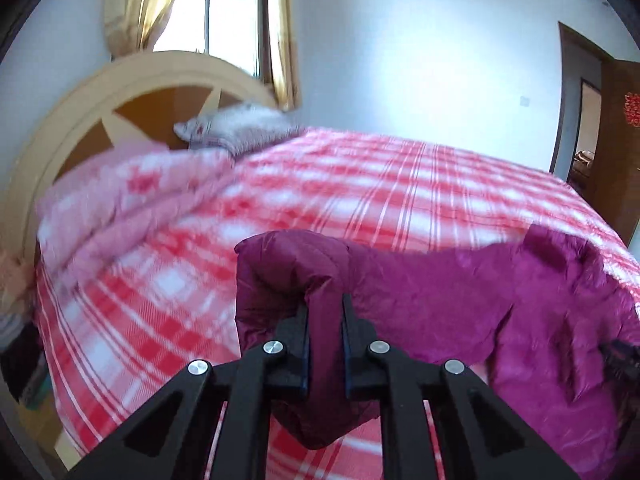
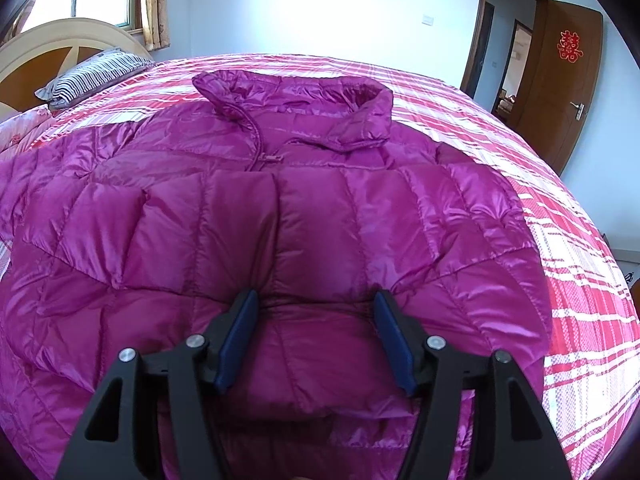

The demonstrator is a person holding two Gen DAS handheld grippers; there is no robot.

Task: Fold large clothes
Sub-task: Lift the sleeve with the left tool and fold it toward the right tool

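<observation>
My left gripper [image 1: 326, 312] pinches a sleeve end of the magenta jacket [image 2: 280, 208] at lower centre; my right gripper [image 2: 316, 320] gapes wide over its folded sleeve, jacket spread across the checked bed [image 2: 572, 264]

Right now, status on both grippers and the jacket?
Left gripper shut on a sleeve end, lifted off the bed. Right gripper open over the jacket, which lies flat, collar away. Nothing in the way.
</observation>
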